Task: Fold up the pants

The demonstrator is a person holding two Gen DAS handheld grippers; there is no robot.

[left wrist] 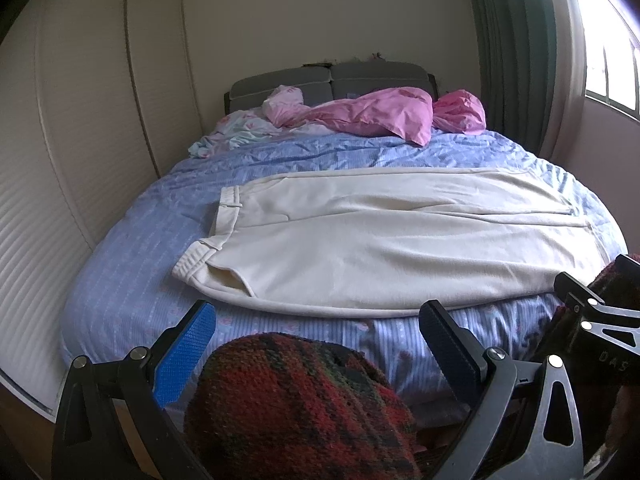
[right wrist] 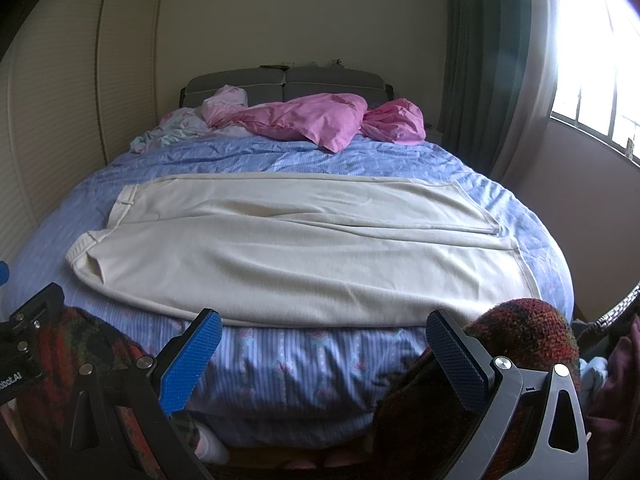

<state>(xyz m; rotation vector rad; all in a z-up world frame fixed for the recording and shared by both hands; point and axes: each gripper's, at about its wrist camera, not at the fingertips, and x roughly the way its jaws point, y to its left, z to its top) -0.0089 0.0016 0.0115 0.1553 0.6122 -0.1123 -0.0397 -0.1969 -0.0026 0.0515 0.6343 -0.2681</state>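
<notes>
Across the blue bed (left wrist: 132, 280) cream pants (left wrist: 380, 240) lie flat, waistband left, while we hold our left gripper (left wrist: 316, 340) and right gripper (right wrist: 324, 344) spread wide, empty, near its edge.

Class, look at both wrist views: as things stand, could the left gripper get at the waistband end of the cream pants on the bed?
Probably yes. The left gripper is open and hangs before the bed's near edge, and the pants lie flat with the waistband to its front left. Only bare blue bedspread lies between them.
</notes>
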